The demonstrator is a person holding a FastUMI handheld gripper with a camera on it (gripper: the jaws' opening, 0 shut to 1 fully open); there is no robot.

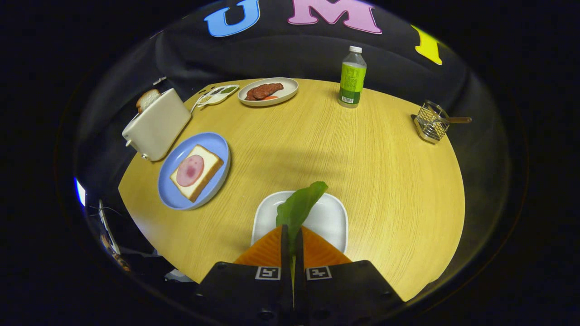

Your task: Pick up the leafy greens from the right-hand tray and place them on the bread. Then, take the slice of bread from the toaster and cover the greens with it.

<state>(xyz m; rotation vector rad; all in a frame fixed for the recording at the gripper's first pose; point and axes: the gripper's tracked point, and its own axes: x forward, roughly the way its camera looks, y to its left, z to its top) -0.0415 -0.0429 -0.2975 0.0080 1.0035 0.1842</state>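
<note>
The gripper [292, 235] has its 2 fingers squeezed almost together, and they pinch the bottom end of the leafy greens [299, 206], so the leaf sticks up and forward, just over the white tray [333, 217]. The leaf looks very light, thin and floppy. It will likely bend and flap when it moves, and it could tear or slip out if it is pulled fast. Holding it low by the stem end, as now, seems a good spot, since the stem is the firmest part. To the left of the white tray, and a bit farther away, sits the blue plate [210, 142] with 1 slice of bread [208, 160] and a round piece of ham [190, 170] on top. The table [340, 149] between the white tray and the blue plate is bare, so there is room to carry the leaf across. Beyond the blue plate, touching close, stands the toaster [158, 124] with 1 more bread slice [147, 99] poking out. It sits near the table edge, so a bump there could be bad. Far beyond the white tray are a meat plate [268, 92], a bottle [352, 77] and a wire rack [432, 122].
</note>
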